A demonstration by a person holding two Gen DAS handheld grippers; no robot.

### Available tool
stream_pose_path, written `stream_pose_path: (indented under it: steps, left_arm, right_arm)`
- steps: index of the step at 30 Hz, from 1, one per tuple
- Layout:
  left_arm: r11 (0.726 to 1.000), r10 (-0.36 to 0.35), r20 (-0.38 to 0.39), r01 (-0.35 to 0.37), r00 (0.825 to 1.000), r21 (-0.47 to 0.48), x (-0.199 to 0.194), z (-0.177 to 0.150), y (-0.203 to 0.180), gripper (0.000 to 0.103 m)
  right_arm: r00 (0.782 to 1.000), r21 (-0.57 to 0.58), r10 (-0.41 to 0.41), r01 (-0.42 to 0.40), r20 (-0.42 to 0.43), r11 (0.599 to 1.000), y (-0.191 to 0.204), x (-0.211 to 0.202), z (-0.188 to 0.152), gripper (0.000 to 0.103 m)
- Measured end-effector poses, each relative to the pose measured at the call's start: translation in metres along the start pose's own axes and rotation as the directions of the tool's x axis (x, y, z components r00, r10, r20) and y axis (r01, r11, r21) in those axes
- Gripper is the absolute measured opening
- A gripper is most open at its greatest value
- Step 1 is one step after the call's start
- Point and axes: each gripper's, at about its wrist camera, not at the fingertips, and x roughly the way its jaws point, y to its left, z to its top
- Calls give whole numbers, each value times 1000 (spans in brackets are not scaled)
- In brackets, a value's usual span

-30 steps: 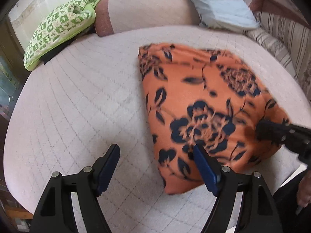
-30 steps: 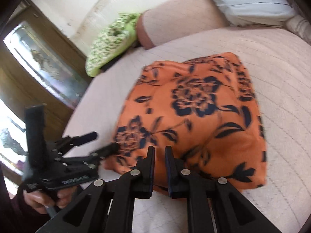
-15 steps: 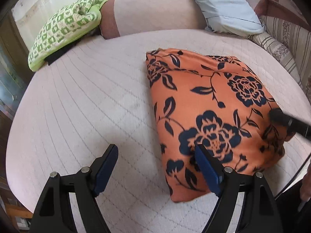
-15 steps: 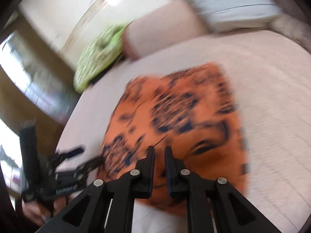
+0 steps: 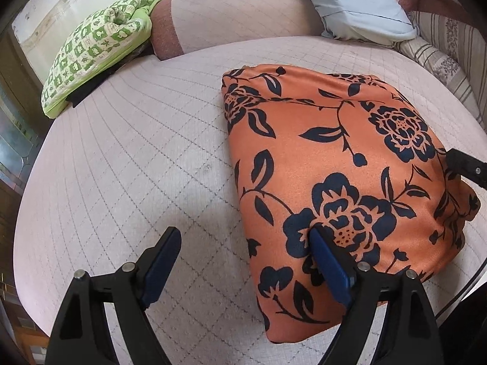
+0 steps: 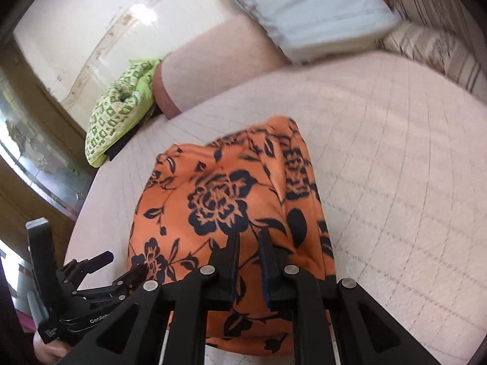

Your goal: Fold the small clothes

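Left wrist view: my left gripper (image 5: 243,261) has its jaws spread wide, and they've just been opening further. The near left edge of the folded orange garment with dark navy flower print (image 5: 334,164) sits btwn them, but the pads aren't pressing it; one blue pad is over bare quilt, the other over the cloth. I'd say I'm parked there to take that edge for the next fold. The garment lies flat on the pale pink quilted bed cover (image 5: 127,158), right of centre, long axis running from me toward the pillows, narrow end far. The right gripper's tip (image 5: 465,167) comes in at the cloth's right edge.

Right wrist view: right gripper (image 6: 249,258) jaws are nearly together w/ a thin slit; whether cloth is pinched I can't tell. They hover over the garment's near half, prob. to pin it. Same axis here: long way pointing away, toward the green-and-white patterned cushion (image 6: 118,112) side and the light blue pillow (image 6: 307,9).
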Motion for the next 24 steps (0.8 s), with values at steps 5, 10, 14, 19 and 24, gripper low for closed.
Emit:
stream_pose_path:
  steps: [5,10,14,19,24]
  left_arm:
    - [1000,18,1,-18,1000,13,1,-3,-1,96]
    - [1000,15,-11,-15,1000,9,4,-1,7,103]
    - [1000,20,0,-20,1000,2,5,-3,10,103]
    - [998,55,28,-55,998,14,1,-8,2,103]
    - [997,-19,-13,18,1000,-81,5,-13,14,103]
  right_arm:
    - [995,25,-22,25,-102,999,-9,25,-5,16]
    - [992,140,68,-53,-103,989,-27,25,-2,16]
    - [992,136,78,-64,-97,989,-29,23,-3,16]
    - [993,113,66,-55,-96,992,-23,26,-3,16]
    - [993,101,73,-64,-94,993,-25,30,-5,16]
